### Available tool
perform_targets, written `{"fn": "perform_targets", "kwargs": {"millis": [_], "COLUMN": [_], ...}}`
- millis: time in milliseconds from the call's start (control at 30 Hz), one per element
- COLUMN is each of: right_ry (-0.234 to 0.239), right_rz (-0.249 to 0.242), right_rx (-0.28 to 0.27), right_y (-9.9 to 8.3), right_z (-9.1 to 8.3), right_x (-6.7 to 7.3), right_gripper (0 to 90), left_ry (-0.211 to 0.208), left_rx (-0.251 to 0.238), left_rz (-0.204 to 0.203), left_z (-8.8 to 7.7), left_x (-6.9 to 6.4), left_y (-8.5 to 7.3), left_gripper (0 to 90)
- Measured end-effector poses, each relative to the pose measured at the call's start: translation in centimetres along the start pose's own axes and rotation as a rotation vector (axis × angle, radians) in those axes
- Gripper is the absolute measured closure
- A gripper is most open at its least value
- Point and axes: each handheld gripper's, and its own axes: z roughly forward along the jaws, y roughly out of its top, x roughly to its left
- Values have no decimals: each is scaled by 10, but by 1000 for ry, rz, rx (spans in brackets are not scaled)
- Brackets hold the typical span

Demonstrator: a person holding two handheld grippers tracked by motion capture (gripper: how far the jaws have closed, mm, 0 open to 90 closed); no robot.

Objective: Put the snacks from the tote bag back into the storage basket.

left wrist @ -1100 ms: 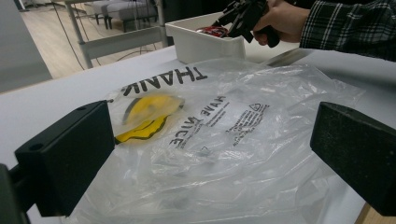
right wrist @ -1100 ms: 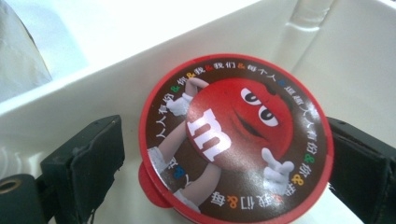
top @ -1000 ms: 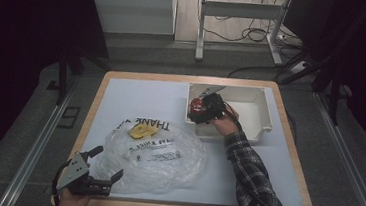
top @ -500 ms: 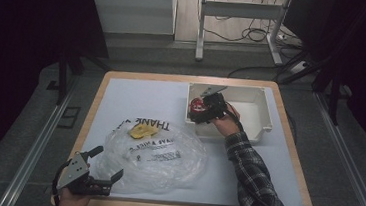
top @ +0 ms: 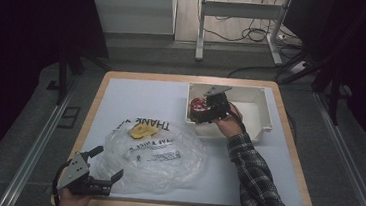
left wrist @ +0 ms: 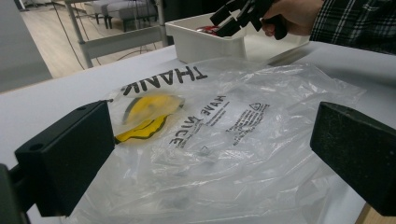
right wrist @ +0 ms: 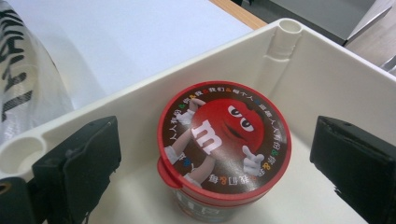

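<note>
A cup with a red cartoon lid [right wrist: 224,135] stands upright in the left end of a white bin [right wrist: 327,79]. My right gripper [right wrist: 219,154] reaches into the bin [top: 261,102] with the cup [top: 198,106] between its jaws. They have just been opening, and a gap shows on each side of the lid. A clear plastic bag [top: 159,153] with black lettering and a yellow smiley lies crumpled on the table's front middle. My left gripper [top: 108,162] rests open at the front left edge, jaws either side of the bag's [left wrist: 224,135] near corner without touching it.
The table has a pale top [top: 136,99] with a wooden rim. The bin [left wrist: 205,42] sits at the back right. Metal rails run along both sides of the table, and a white frame with cables stands behind it.
</note>
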Motion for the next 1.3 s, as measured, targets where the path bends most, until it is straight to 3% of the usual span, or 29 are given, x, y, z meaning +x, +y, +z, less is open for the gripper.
{"fn": "perform_targets", "kwargs": {"millis": [1000,1300], "right_ry": [17,24], "right_rz": [12,-7], "right_rx": [-54,-59], "right_y": [-2,-3], "right_z": [-22,-25], "right_x": [15,22], "right_gripper": [21,20], "left_ry": [0,2], "left_rx": [3,3], "left_rz": [4,4], "left_z": [0,0], "left_x": [-1,0], "left_y": [0,0], "left_gripper": [0,0]}}
